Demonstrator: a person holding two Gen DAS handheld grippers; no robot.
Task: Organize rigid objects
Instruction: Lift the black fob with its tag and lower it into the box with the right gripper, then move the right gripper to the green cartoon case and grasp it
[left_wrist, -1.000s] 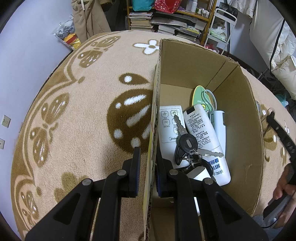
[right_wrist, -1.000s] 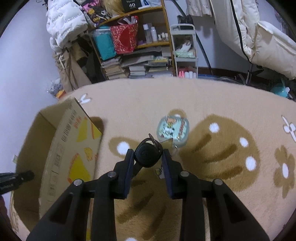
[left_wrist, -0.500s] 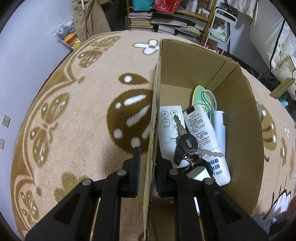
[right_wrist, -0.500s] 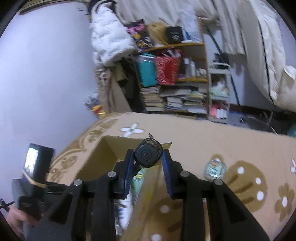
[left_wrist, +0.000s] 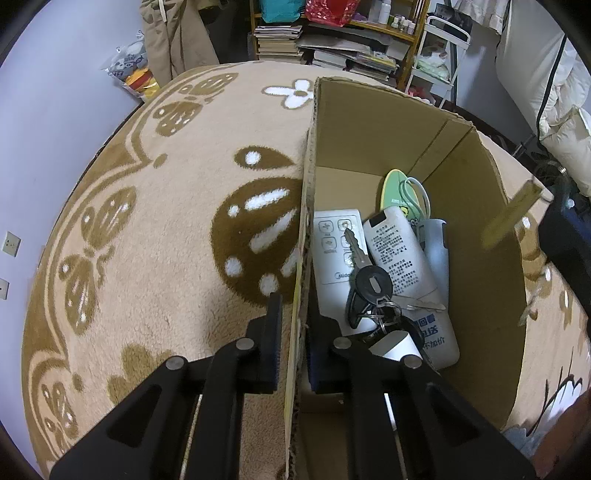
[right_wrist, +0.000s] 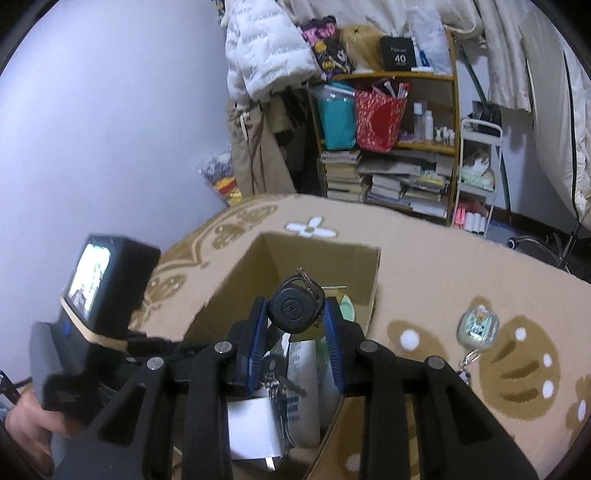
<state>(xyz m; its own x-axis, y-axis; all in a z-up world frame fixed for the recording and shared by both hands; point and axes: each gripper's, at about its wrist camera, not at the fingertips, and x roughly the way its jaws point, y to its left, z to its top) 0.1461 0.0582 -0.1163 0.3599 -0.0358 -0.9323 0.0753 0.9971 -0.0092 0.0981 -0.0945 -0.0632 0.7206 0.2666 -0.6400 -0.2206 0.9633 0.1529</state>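
Note:
My left gripper (left_wrist: 293, 334) is shut on the left wall of the open cardboard box (left_wrist: 484, 258), one finger outside and one inside. The box holds two white remotes (left_wrist: 400, 266), a bunch of keys (left_wrist: 371, 286), a green tag and a white adapter. My right gripper (right_wrist: 295, 332) is shut on a black round key fob (right_wrist: 293, 310) with a ring and a gold tag, held above the box opening (right_wrist: 236, 280). A gold tag (left_wrist: 511, 216) hangs over the box's right wall in the left wrist view.
A small cartoon keychain (right_wrist: 478, 326) lies on the beige patterned carpet (left_wrist: 147, 240) right of the box. The left gripper's camera unit (right_wrist: 96, 310) and a hand show at left. Bookshelves (right_wrist: 388, 166), coats and a rack stand behind.
My right gripper carried the key fob from the carpet beside the keychain up and leftward to a spot over the box. The left gripper has kept its hold on the box wall.

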